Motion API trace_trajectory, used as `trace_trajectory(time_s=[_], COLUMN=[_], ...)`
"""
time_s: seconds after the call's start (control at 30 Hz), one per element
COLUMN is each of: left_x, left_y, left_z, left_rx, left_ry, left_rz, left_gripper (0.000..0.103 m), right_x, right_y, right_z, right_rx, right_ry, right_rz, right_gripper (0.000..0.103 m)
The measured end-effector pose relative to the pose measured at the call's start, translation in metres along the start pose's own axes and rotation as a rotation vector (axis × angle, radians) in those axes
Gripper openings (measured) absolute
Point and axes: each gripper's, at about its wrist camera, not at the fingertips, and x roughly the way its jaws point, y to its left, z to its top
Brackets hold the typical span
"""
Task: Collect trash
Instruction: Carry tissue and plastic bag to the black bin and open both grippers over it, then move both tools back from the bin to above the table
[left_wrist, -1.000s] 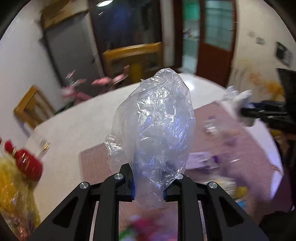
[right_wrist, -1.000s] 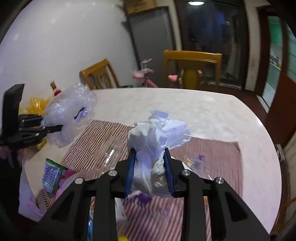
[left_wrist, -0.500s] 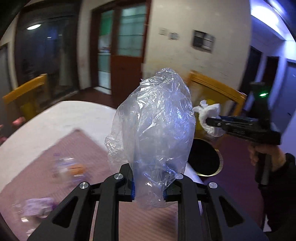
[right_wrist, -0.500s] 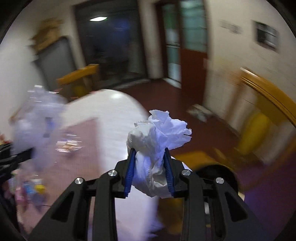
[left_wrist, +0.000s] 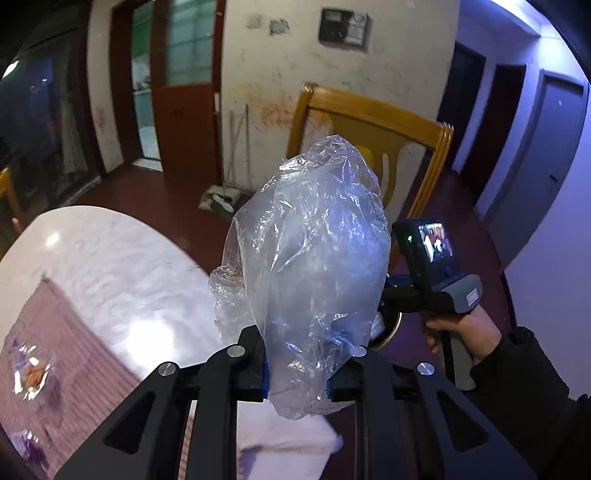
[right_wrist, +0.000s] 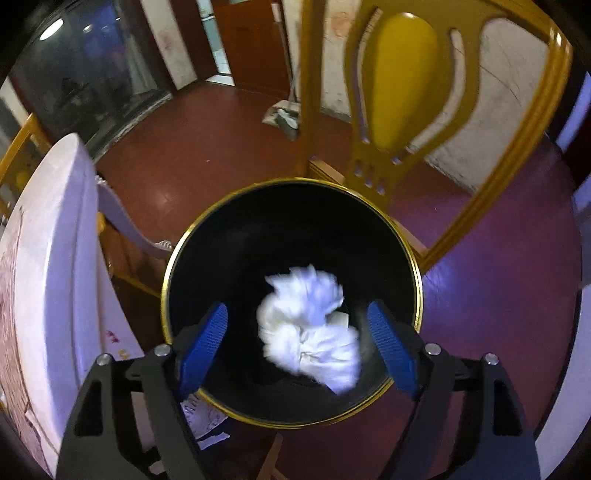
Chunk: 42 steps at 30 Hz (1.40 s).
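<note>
The crumpled white tissue is no longer clamped as before: the right tool has just spread its jaws, and the tissue sits blurred between them, touching neither, over the black gold-rimmed bin. The left tool is clamped on a clear plastic bag, near the table edge. A yellow chair stands beyond the bin.

The left gripper angles downward, its jaws pinched nearly together on a clear plastic bag. The right gripper tips steeply down — jaws just sprung wide, pads clear of the white tissue wad — gripped by a dark-sleeved hand.
</note>
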Motion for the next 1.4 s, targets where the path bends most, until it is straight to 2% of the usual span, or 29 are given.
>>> trace_trajectory(time_s=[0.1, 0.2, 0.3, 0.43, 0.5, 0.57, 0.6, 0.67, 0.8, 0.97, 1.07, 1.17, 1.23, 1.4], left_x=[0.027, 0.069, 0.122, 0.181, 0.199, 0.210, 0.213, 0.210, 0.198, 0.162, 0.134, 0.091, 0.060, -0.033], left_y=[-0.007, -0.022, -0.041, -0.054, -0.053, -0.052, -0.055, -0.061, -0.066, -0.059, -0.048, -0.029, -0.012, 0.038], left_z=[0.006, 0.012, 0.018, 0.010, 0.001, -0.005, -0.006, -0.007, 0.005, 0.017, 0.016, 0.013, 0.006, -0.024], left_rx=[0.014, 0.014, 0.025, -0.002, -0.039, -0.076, -0.084, -0.092, -0.050, -0.058, -0.065, -0.085, -0.112, -0.204], left_ry=[0.047, 0.110, 0.215, 0.310, 0.333, 0.348, 0.349, 0.342, 0.288, 0.198, 0.140, 0.057, 0.004, -0.120], left_rz=[-0.030, -0.099, -0.113, -0.087, -0.085, -0.082, -0.078, -0.086, -0.038, -0.043, -0.012, 0.049, 0.108, 0.273], left_gripper=[0.020, 0.020, 0.020, 0.023, 0.040, 0.096, 0.096, 0.097, 0.097, 0.097, 0.097, 0.097, 0.097, 0.097], right_x=[-0.018, -0.046, -0.075, -0.102, -0.113, -0.120, -0.117, -0.117, -0.123, -0.141, -0.156, -0.171, -0.179, -0.200], right_y=[-0.019, -0.045, -0.067, -0.082, -0.087, -0.088, -0.089, -0.082, -0.072, -0.048, -0.033, -0.016, -0.001, 0.071], right_z=[0.001, 0.008, 0.013, 0.012, 0.009, 0.004, 0.003, 0.003, 0.007, 0.011, 0.012, 0.009, 0.006, -0.003], right_rx=[0.059, 0.141, 0.205, 0.256, 0.270, 0.283, 0.285, 0.286, 0.277, 0.237, 0.216, 0.200, 0.183, 0.037], right_ry=[-0.063, -0.145, -0.222, -0.282, -0.301, -0.328, -0.332, -0.334, -0.341, -0.387, -0.424, -0.460, -0.481, -0.525], right_rz=[-0.069, -0.163, -0.186, -0.177, -0.170, -0.160, -0.155, -0.146, -0.109, -0.089, -0.063, -0.018, 0.041, 0.184], right_gripper=[0.080, 0.081, 0.082, 0.082, 0.082, 0.082, 0.082, 0.082, 0.082, 0.082, 0.082, 0.085, 0.085, 0.085])
